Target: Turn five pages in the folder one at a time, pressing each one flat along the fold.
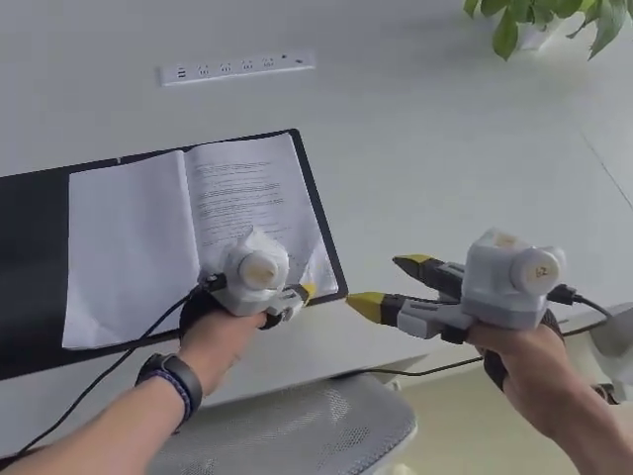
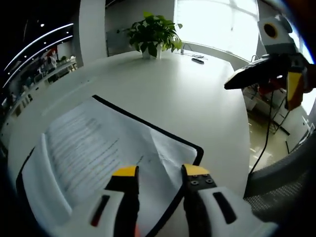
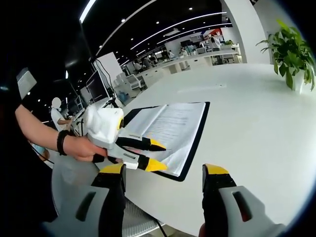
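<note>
The black folder (image 1: 30,228) lies open on the white table (image 1: 445,148), with a printed right page (image 1: 247,198) and a blank left page (image 1: 124,247). My left gripper (image 1: 300,294) hovers open over the right page's (image 2: 89,148) lower right corner, its jaws apart with nothing gripped. In the left gripper view my left gripper (image 2: 161,171) points along the folder's edge (image 2: 148,126). My right gripper (image 1: 388,283) is held open in the air off the folder's right side, at the table's front edge. Its own view shows my right gripper (image 3: 164,169) facing the left gripper (image 3: 157,155) and the folder (image 3: 197,143).
A white power strip (image 1: 237,67) lies at the back of the table. A potted plant (image 1: 534,20) stands at the far right corner. A grey mesh chair (image 1: 297,426) sits just below the front edge. Cables trail from both grippers.
</note>
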Demonstrator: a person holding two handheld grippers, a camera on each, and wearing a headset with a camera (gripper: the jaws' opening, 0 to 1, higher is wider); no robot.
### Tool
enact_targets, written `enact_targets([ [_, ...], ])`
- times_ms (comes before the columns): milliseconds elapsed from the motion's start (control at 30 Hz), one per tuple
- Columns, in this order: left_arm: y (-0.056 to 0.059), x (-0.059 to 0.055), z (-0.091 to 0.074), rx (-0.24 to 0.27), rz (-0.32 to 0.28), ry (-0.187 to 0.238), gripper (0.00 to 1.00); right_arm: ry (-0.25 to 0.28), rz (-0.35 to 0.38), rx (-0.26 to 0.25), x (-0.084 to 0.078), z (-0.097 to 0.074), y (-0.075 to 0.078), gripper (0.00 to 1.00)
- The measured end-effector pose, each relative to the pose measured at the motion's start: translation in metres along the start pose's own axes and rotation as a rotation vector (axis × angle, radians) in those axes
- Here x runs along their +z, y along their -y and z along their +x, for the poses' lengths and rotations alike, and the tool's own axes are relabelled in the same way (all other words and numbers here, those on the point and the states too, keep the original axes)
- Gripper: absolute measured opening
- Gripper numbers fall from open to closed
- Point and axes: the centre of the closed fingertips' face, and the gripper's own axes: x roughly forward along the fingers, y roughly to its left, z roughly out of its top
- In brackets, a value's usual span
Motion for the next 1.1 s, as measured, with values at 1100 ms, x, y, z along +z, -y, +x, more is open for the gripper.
enact_targets([
  [1100,0.007,0.001,0.000,0.073,0.108,0.047,0.00,0.014,0.039,0.052,0.004,0.028,-0.002,0.58],
])
